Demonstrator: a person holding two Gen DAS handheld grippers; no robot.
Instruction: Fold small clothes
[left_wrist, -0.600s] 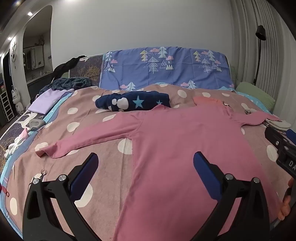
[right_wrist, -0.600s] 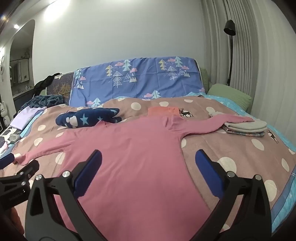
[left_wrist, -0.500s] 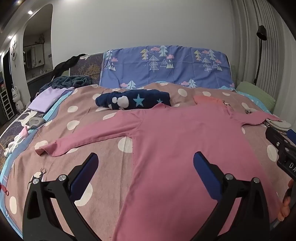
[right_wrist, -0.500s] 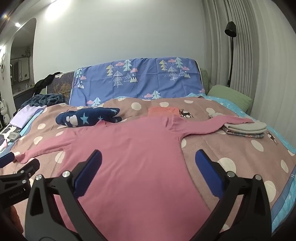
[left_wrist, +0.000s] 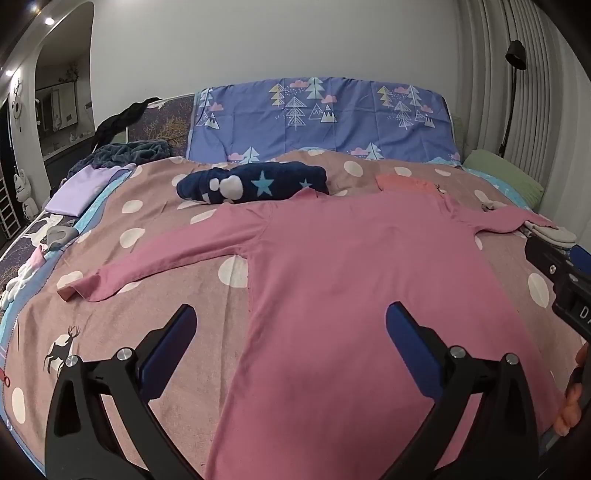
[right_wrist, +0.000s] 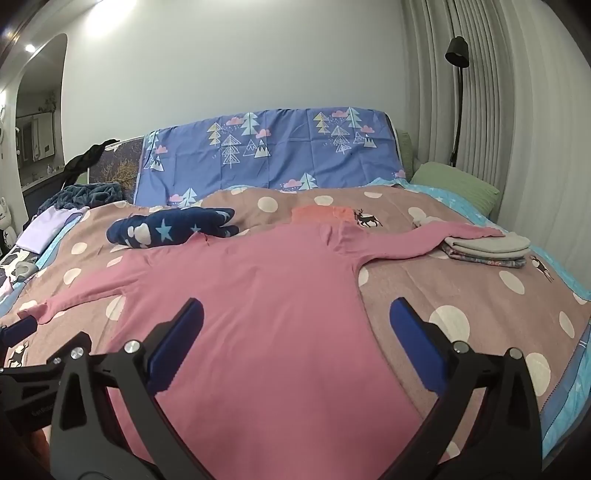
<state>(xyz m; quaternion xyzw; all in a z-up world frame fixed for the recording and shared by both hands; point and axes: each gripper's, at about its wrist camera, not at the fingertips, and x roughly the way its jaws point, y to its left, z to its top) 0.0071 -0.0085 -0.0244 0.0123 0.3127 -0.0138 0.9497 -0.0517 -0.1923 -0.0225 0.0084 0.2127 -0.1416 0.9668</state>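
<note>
A pink long-sleeved shirt (left_wrist: 362, 280) lies flat on the bed with both sleeves spread out; it also shows in the right wrist view (right_wrist: 266, 314). Its left cuff (left_wrist: 85, 288) lies near the bed's left side. Its right sleeve end (right_wrist: 476, 232) rests on a folded stack. My left gripper (left_wrist: 288, 332) is open and empty above the shirt's lower left part. My right gripper (right_wrist: 295, 328) is open and empty above the shirt's lower middle. The shirt's hem is hidden below both views.
A navy star-patterned garment (left_wrist: 255, 182) lies behind the shirt. A folded grey stack (right_wrist: 487, 249) sits at the right. A lilac cloth (left_wrist: 79, 188) and dark blanket (left_wrist: 129, 153) lie at the back left. A blue tree-print headboard cover (left_wrist: 321, 118) stands behind. A green pillow (right_wrist: 454, 182) lies far right.
Both grippers have shifted slightly over the shirt, so the view moved a little. Both stay open. The shirt has not moved.
</note>
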